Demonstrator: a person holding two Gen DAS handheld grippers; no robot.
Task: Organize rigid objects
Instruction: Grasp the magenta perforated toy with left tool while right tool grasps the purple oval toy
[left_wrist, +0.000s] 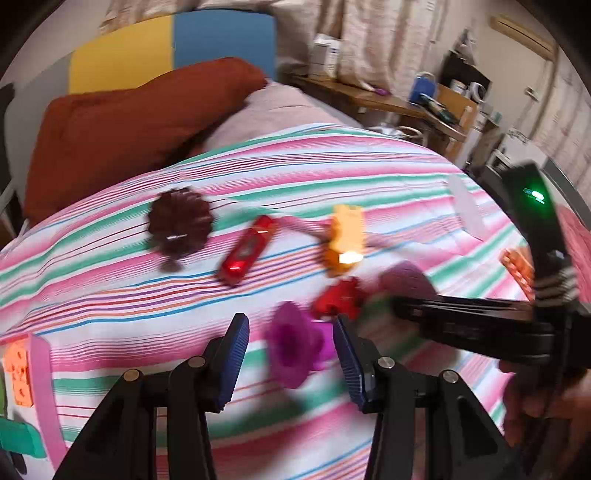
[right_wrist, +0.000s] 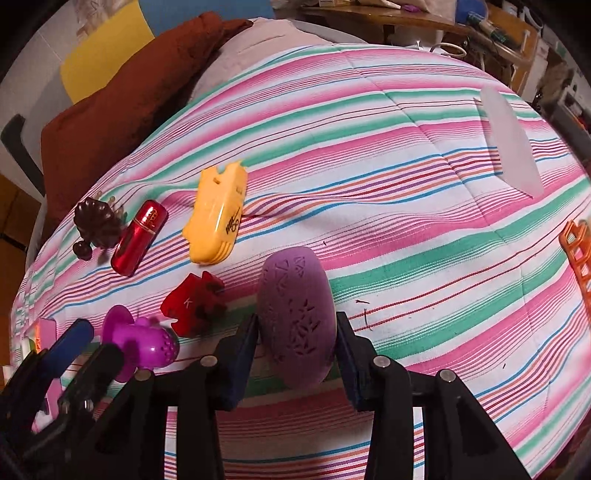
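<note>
On the red block (right_wrist: 194, 306), lower left of centre in your right wrist view, you can read a pale letter "K". The yellow case (right_wrist: 218, 214), upper left of centre, carries dark print near its lower end, too small for you to read. The purple oval piece (right_wrist: 295, 314) shows only embossed patterns, no lettering.

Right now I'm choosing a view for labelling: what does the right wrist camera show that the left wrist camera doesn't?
Right wrist only: the right gripper shut on the purple oval case, its carved pattern sharp, and the whole translucent white piece.

Left wrist only: the open left gripper framing the magenta toy, plus a green light on the other gripper's handle.

Both: the striped bedspread, the yellow piece, the red tube.
</note>
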